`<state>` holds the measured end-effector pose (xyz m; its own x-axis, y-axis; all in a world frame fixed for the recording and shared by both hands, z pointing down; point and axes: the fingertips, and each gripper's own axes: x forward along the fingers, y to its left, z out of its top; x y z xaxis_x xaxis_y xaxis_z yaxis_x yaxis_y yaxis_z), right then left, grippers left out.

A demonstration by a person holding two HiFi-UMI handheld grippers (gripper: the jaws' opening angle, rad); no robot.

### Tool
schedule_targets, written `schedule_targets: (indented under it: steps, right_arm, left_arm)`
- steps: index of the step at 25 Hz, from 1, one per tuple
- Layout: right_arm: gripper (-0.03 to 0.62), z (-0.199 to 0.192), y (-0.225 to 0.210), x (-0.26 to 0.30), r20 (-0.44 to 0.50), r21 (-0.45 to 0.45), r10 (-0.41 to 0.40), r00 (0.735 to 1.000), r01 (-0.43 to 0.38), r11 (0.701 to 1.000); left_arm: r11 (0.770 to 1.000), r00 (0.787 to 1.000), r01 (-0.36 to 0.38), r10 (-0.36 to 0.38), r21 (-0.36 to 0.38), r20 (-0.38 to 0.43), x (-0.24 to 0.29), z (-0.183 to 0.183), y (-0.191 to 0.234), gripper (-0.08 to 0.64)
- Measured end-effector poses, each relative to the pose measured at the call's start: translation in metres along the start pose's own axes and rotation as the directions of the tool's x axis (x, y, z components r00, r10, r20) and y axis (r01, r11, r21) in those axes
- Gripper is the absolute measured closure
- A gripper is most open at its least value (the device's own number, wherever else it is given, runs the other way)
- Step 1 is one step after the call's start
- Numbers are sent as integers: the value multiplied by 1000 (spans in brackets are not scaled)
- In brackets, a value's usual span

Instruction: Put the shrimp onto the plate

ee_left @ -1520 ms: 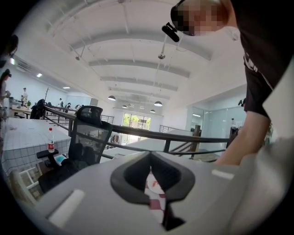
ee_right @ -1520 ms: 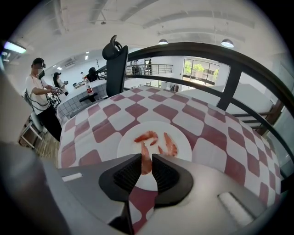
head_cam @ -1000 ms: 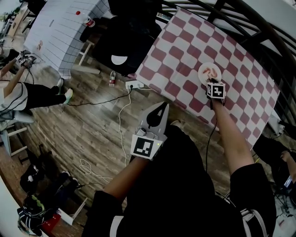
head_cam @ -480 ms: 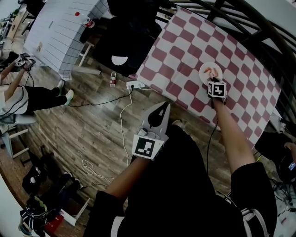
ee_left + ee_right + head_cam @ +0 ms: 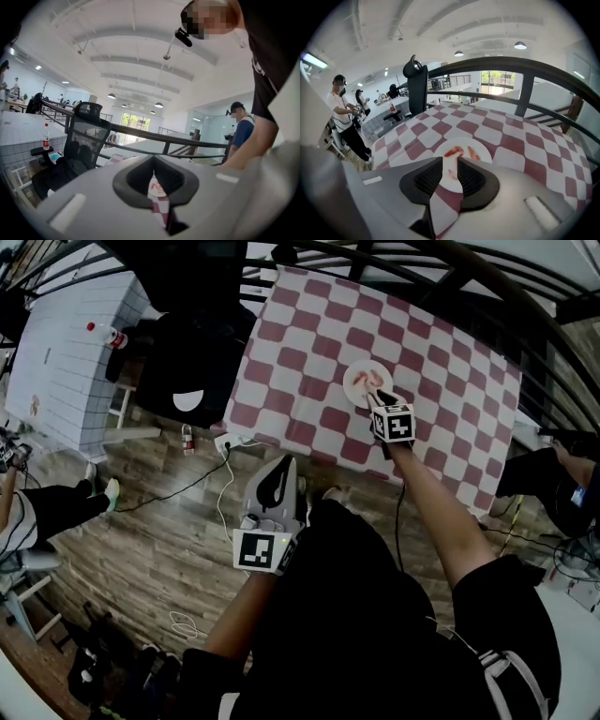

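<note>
A small white plate [image 5: 366, 383] sits on the red-and-white checkered table [image 5: 309, 334]. Two pink shrimp [image 5: 453, 151] lie on the plate [image 5: 485, 150]. A third shrimp [image 5: 451, 174] shows in the gap of my right gripper [image 5: 450, 177], lying on the plate with neither pad touching it. That gripper's jaws are opening; it hovers over the plate's near edge [image 5: 374, 399]. My left gripper [image 5: 278, 468] hangs off the table's near edge, over the wooden floor. Its jaws [image 5: 157, 190] are shut with nothing in them.
A black office chair [image 5: 192, 352] stands left of the table, beside a white tiled table [image 5: 66, 352] with a bottle [image 5: 103, 334]. A power strip [image 5: 232, 440] and cables lie on the floor. A black railing [image 5: 525, 75] runs behind the table. People stand at the left and right.
The head view has swung, so the table now sits further left and higher. My right gripper stays at the plate's near edge and my left gripper stays over the floor.
</note>
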<state>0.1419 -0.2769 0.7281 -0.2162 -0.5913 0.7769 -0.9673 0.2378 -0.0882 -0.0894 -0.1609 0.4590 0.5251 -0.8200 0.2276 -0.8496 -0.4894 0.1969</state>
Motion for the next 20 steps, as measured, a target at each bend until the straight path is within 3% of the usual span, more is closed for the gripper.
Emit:
schedule_targets:
  steps: [9, 13, 20]
  right_arm:
    - [535, -1, 60, -106, 171, 137, 30, 985, -54, 989]
    - [591, 1, 66, -153, 253, 174, -20, 967, -26, 984]
    - [594, 14, 62, -235, 382, 220, -123, 916, 38, 975]
  left_arm:
    - [980, 980, 198, -198, 7, -6, 30, 3, -37, 554]
    - [958, 958, 286, -285, 15, -6, 46, 6, -61, 554]
    - [922, 923, 386, -385, 22, -18, 50, 10, -92, 554]
